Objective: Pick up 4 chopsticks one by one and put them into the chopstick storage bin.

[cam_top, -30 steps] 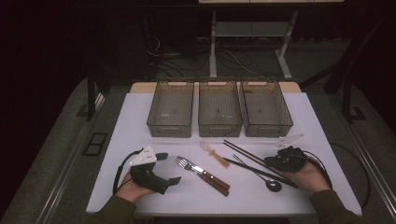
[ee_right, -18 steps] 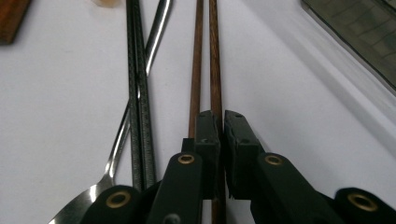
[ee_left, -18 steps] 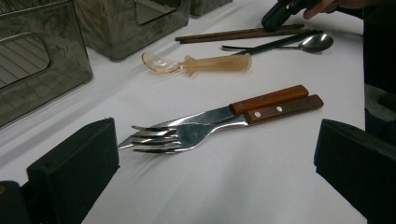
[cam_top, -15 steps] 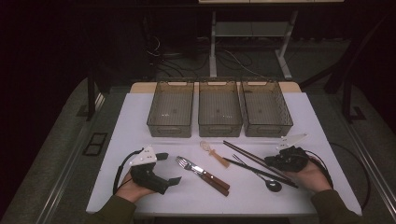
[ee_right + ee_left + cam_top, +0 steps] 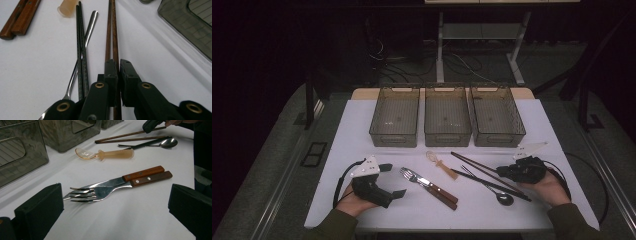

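My right gripper (image 5: 506, 173) (image 5: 117, 72) lies low at the table's right, shut on the near ends of a pair of brown wooden chopsticks (image 5: 473, 163) (image 5: 112, 30), which still rest on the white table. Beside them lie black chopsticks (image 5: 492, 183) (image 5: 80, 37) and a metal spoon (image 5: 505, 199) (image 5: 86, 32). My left gripper (image 5: 393, 180) (image 5: 115, 217) rests open at the front left, its jaws wide apart and facing a fork (image 5: 85, 195) and a knife (image 5: 142, 173) with wooden handles (image 5: 439, 192). A translucent amber spoon (image 5: 441, 164) (image 5: 112, 153) lies in the middle.
Three smoky clear bins stand in a row behind the cutlery: left (image 5: 393, 137), middle (image 5: 447, 137), right (image 5: 498, 139). The table's front edge runs just before both hands. A cable loops off the right side past my right hand.
My right gripper has shifted a little to the right, still shut on the brown chopsticks. The left gripper has stayed where it was.
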Motion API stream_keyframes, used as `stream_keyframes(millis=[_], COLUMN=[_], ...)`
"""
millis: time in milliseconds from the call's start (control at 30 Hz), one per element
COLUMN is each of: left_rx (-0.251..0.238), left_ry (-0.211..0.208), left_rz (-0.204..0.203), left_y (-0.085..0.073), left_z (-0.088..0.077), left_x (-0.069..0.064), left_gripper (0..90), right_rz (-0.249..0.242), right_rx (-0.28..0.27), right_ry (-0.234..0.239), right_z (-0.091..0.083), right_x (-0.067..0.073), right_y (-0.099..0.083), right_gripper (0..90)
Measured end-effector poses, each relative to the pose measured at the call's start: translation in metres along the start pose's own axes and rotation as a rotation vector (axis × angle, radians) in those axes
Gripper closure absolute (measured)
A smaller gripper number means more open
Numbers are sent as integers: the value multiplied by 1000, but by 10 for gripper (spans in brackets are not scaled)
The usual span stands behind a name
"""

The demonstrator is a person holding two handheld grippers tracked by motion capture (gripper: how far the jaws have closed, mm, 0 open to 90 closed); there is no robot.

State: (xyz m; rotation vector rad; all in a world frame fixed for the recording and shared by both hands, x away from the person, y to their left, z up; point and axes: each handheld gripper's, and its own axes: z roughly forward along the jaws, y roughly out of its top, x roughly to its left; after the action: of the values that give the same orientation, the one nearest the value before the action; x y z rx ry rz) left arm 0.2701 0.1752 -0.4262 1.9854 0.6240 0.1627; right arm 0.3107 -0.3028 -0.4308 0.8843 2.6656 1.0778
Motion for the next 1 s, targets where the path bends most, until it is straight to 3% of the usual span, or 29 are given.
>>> stream_keyframes(millis=[700, 1000], left_rx=[6, -4], left_ry=[-6, -17], left_rz=[20, -2], left_y=[-2, -3], left_z=[0, 1], left_x=[2, 3], left_gripper=[0, 0], right_rz=[-3, 1], right_rx=[-94, -129], right_ry=[32, 47], right_z=[-16, -20], right_x=[4, 6], right_y=[5, 13], right_gripper=[848, 848])
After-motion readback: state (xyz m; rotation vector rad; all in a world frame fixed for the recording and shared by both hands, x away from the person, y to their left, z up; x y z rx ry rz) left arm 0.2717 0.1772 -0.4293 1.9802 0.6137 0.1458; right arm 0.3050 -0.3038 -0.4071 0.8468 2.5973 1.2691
